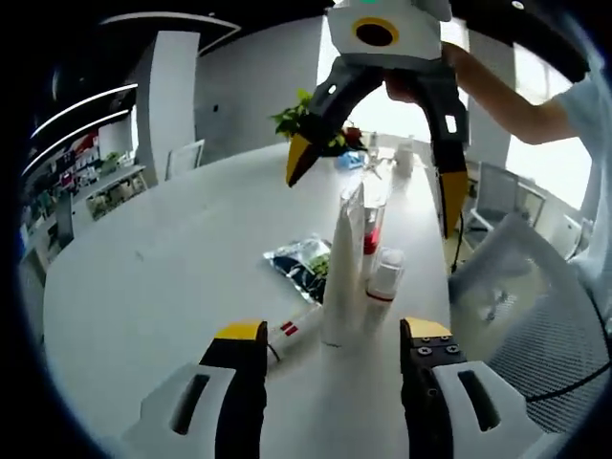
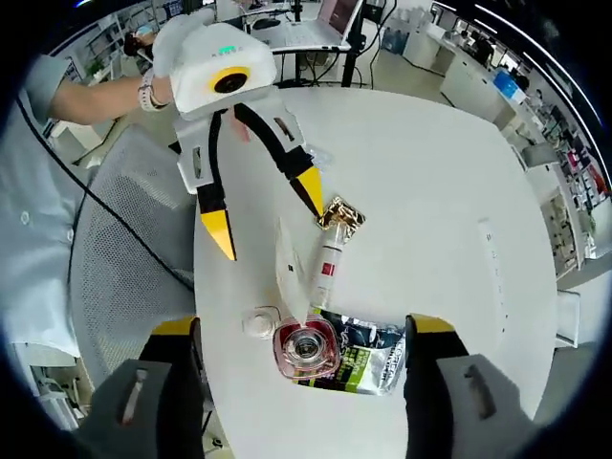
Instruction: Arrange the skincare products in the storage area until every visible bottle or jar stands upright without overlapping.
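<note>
Both the left gripper (image 1: 330, 349) and right gripper (image 2: 296, 349) have fingers spread wide holding nothing, so gently pick up the lying white tube with a gold cap (image 2: 330, 256) and stand it beside the tall white standing tube (image 1: 341, 277), not bumping it

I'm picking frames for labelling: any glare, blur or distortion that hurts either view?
Left gripper view: bright windows behind the right gripper blow out, and the far tabletop is washed pale. Right gripper view: evenly lit, the white tube sharp. Fisheye bends the table edge in both.

Lighting: my left gripper view faces blown-out windows (image 1: 559, 163), strong backlight. Surface (image 2: 421, 191) bright, evenly lit, shadows soft. Edges bent, slightly blurred.
</note>
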